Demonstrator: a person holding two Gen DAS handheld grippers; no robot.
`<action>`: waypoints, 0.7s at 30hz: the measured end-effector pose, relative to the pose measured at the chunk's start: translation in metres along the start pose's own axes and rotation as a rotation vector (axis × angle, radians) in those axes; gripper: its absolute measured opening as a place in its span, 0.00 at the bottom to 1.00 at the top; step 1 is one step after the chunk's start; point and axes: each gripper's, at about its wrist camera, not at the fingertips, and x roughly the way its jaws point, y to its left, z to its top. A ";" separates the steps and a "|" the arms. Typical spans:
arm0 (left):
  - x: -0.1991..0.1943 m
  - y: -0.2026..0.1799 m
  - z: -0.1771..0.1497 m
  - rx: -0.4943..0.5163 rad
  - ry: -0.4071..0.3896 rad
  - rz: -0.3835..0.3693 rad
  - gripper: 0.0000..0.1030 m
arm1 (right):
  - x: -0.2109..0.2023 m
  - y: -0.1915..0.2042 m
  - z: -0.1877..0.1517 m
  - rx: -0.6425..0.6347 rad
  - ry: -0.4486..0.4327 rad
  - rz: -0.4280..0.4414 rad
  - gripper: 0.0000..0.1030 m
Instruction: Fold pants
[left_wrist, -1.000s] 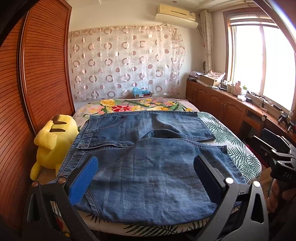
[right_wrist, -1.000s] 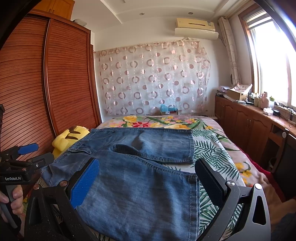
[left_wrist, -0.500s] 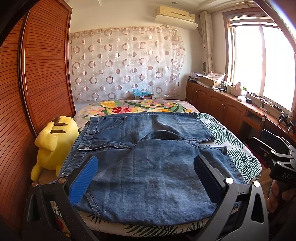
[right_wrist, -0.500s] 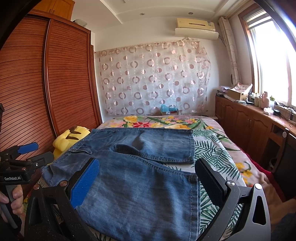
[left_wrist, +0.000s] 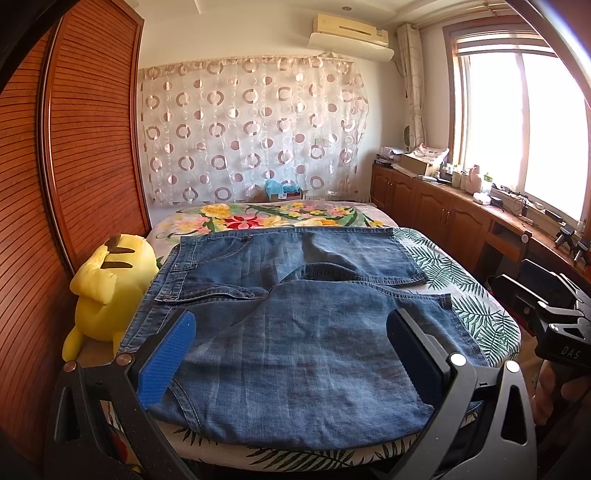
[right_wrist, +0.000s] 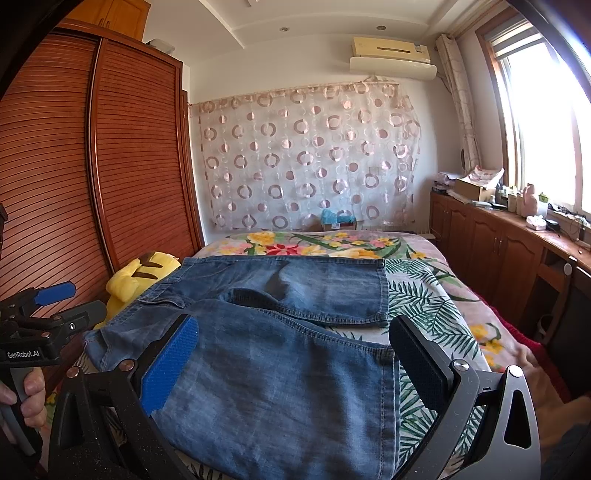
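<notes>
Blue denim pants (left_wrist: 295, 332) lie spread flat on the bed (left_wrist: 480, 310), waistband to the left, both legs to the right, the near leg toward me. They also show in the right wrist view (right_wrist: 280, 354). My left gripper (left_wrist: 291, 354) is open and empty, held above the near leg by the bed's front edge. My right gripper (right_wrist: 295, 365) is open and empty above the same leg, nearer its hem. Each gripper shows at the edge of the other's view: the right one (left_wrist: 546, 314), the left one (right_wrist: 40, 310).
A yellow plush toy (left_wrist: 107, 288) sits at the bed's left edge against the wooden wardrobe (left_wrist: 55, 184). A wooden cabinet run (left_wrist: 461, 218) with clutter stands along the window wall on the right. A floral bedsheet (left_wrist: 280, 218) covers the far half.
Both views have shifted very slightly. The pants lie as before and both grippers stay open.
</notes>
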 end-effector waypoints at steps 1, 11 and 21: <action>0.000 0.000 0.000 0.000 -0.001 0.000 1.00 | 0.000 0.000 0.000 -0.001 0.000 -0.001 1.00; -0.001 0.000 0.001 0.001 -0.004 -0.001 1.00 | -0.001 0.001 0.000 -0.002 -0.002 0.000 1.00; -0.001 -0.001 0.001 0.003 -0.004 0.001 1.00 | -0.001 0.001 0.000 -0.002 -0.001 0.002 1.00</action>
